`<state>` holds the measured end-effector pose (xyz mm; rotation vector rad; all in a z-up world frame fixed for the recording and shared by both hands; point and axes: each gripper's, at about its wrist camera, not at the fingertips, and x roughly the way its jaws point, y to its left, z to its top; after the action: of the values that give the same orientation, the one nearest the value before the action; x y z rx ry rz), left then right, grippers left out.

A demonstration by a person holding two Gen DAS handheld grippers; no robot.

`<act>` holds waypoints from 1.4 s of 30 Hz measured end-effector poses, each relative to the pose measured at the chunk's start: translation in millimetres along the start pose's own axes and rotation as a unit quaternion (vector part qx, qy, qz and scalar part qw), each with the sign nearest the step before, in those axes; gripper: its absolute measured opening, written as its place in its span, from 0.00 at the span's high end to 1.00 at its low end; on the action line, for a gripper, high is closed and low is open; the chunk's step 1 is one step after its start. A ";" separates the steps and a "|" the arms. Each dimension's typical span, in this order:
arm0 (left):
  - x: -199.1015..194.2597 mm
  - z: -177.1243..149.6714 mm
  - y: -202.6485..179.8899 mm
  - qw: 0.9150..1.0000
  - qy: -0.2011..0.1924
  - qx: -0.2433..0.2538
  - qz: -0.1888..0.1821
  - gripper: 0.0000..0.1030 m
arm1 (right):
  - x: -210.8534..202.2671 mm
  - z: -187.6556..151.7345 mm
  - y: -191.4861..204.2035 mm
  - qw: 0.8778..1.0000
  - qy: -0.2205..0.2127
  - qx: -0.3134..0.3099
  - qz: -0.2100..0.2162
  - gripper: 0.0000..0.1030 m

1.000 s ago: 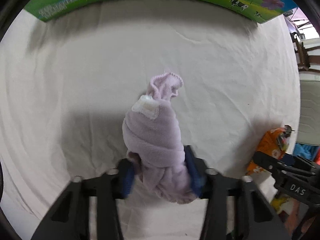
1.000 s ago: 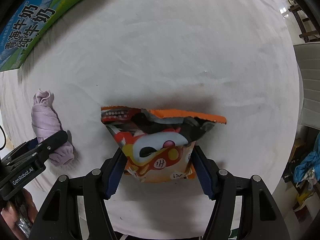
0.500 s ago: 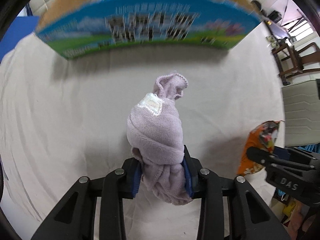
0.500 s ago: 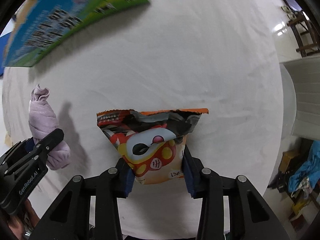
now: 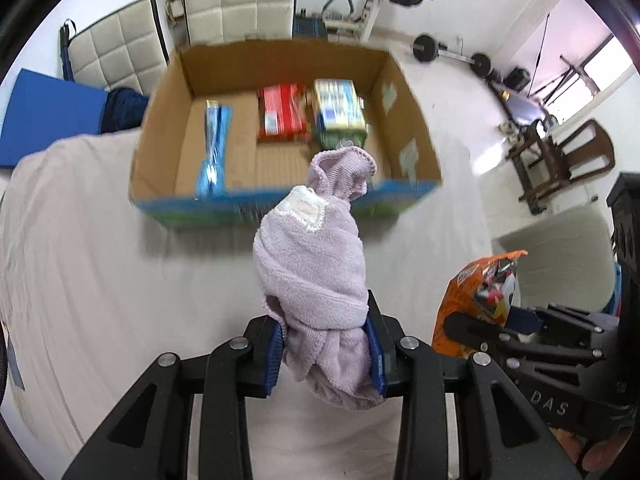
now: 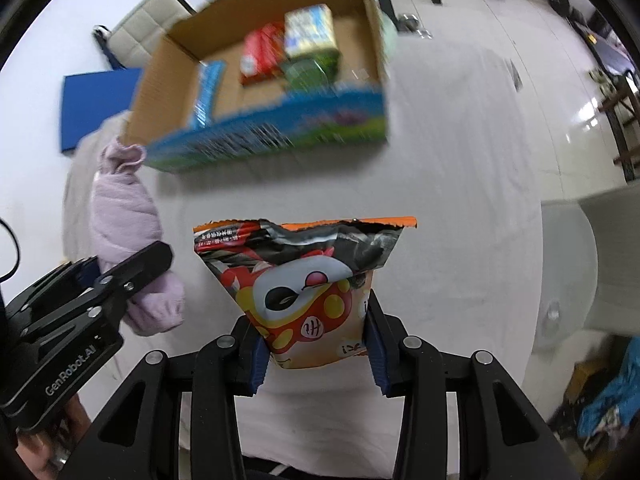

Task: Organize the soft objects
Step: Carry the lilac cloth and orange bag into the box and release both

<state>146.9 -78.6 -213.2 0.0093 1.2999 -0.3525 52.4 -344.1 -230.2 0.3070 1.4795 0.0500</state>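
My left gripper point(image 5: 326, 354) is shut on a rolled lilac towel point(image 5: 312, 264) and holds it up above the white cloth-covered table point(image 5: 100, 280). The towel also shows at the left of the right wrist view point(image 6: 124, 224). My right gripper point(image 6: 316, 354) is shut on an orange snack bag point(image 6: 304, 280) with a cartoon face, also lifted; the bag shows at the right of the left wrist view point(image 5: 480, 292). An open cardboard box point(image 5: 408, 92) with a blue-green printed front stands ahead of both grippers on the table point(image 6: 364, 28).
Inside the box lie a blue packet point(image 5: 214, 148), a red pack point(image 5: 280, 112) and a green-blue pack point(image 5: 338, 110). Padded chairs point(image 5: 236, 12) stand behind the box. Wooden chairs point(image 5: 560, 160) and gym weights point(image 5: 448, 52) are on the floor to the right.
Both grippers have risen and tilted up with their loads, so the box's open top and contents have come into view. Both grips have stayed shut.
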 end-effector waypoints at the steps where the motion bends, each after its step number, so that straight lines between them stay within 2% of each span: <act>1: -4.9 11.5 2.1 1.000 -0.005 -0.002 0.000 0.69 | -8.0 6.0 6.4 1.000 -0.008 -0.005 0.004 0.58; 5: -12.3 53.4 20.8 1.000 -0.024 -0.012 0.004 0.69 | -29.9 42.1 28.5 0.999 -0.033 -0.024 0.006 0.58; 8: -11.4 81.5 33.4 0.999 -0.030 -0.013 0.011 0.69 | -28.8 73.2 42.3 0.998 -0.045 -0.034 0.003 0.58; 12: 3.0 119.4 54.0 1.000 -0.018 -0.018 0.015 0.69 | -18.5 116.6 59.2 0.998 -0.055 -0.041 0.003 0.58; 18: 37.4 153.1 78.6 0.999 0.020 -0.021 0.014 0.69 | 17.8 167.4 73.9 0.998 -0.050 -0.038 -0.008 0.58; 23: 79.3 165.7 90.2 0.997 0.067 -0.025 0.002 0.69 | 59.7 196.1 75.0 0.999 -0.029 -0.035 -0.012 0.58; 30: 129.1 167.9 97.3 0.992 0.121 -0.026 -0.019 0.69 | 107.8 206.0 72.5 0.999 0.003 -0.039 -0.012 0.58; 37: 156.7 165.4 101.0 0.987 0.153 -0.031 -0.035 0.69 | 142.0 212.2 65.1 0.999 0.026 -0.037 -0.014 0.58; 42: 164.8 164.2 101.2 0.985 0.165 -0.030 -0.038 0.67 | 149.7 215.2 65.8 0.999 0.031 -0.041 -0.016 0.57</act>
<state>364.2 -57.4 -342.4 -0.0341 1.6420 -0.3880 288.8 -285.1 -347.2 0.2160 1.5390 0.0945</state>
